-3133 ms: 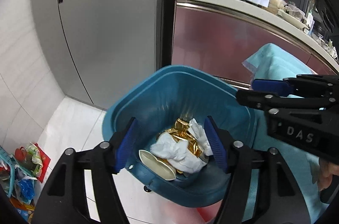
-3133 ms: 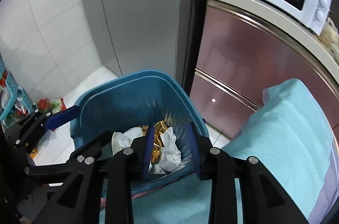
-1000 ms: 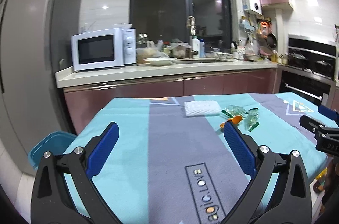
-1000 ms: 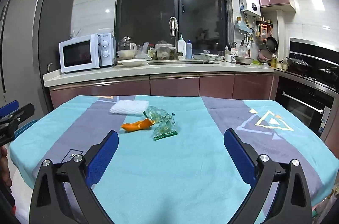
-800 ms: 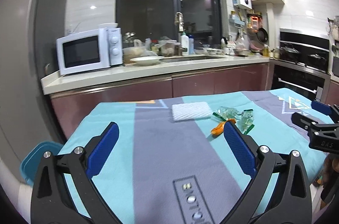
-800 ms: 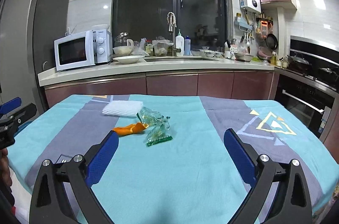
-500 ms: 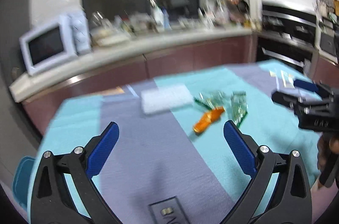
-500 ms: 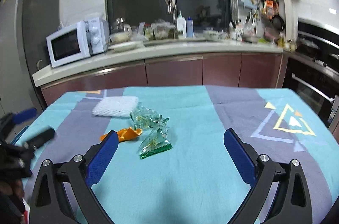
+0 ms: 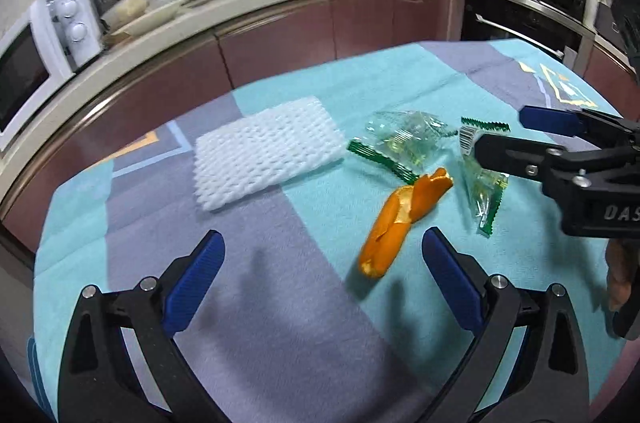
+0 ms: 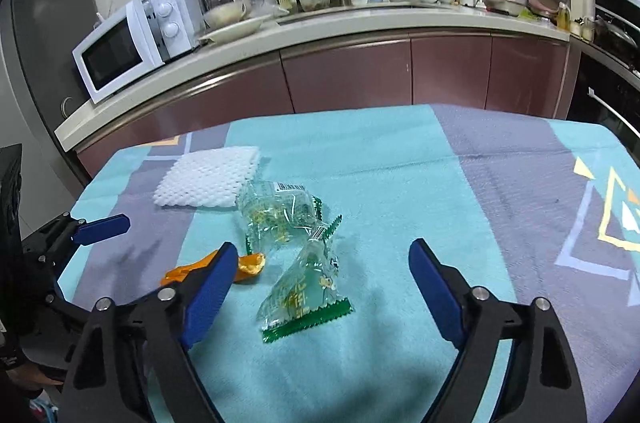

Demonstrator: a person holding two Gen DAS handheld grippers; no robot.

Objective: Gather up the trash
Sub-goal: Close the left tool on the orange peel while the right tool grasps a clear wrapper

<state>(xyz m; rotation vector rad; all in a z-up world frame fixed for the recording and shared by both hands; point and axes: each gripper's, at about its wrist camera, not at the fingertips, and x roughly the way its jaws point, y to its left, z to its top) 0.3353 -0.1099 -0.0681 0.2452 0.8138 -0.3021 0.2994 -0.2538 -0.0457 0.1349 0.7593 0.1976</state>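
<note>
— Where's the trash?
— Mid-table [image 10: 400, 151]: peel [image 9: 404, 219], two wrappers [image 10: 304, 295] [image 10: 276, 211], foam net [image 9: 264, 151] toward the far left corner.
— Grippers?
— Left gripper [image 9: 322, 275] spread wide, empty, before the peel. Right gripper [image 10: 320, 275] just narrowing, pads clear, around the near wrapper.

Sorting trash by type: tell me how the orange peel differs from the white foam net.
The orange peel is orange, narrow and curled; the white foam net is a white, broad, flat rectangle. The peel's surface is smooth, the net's a raised mesh. The peel lies nearer the left gripper, the net farther back. Both rest untouched on the tablecloth.
</note>
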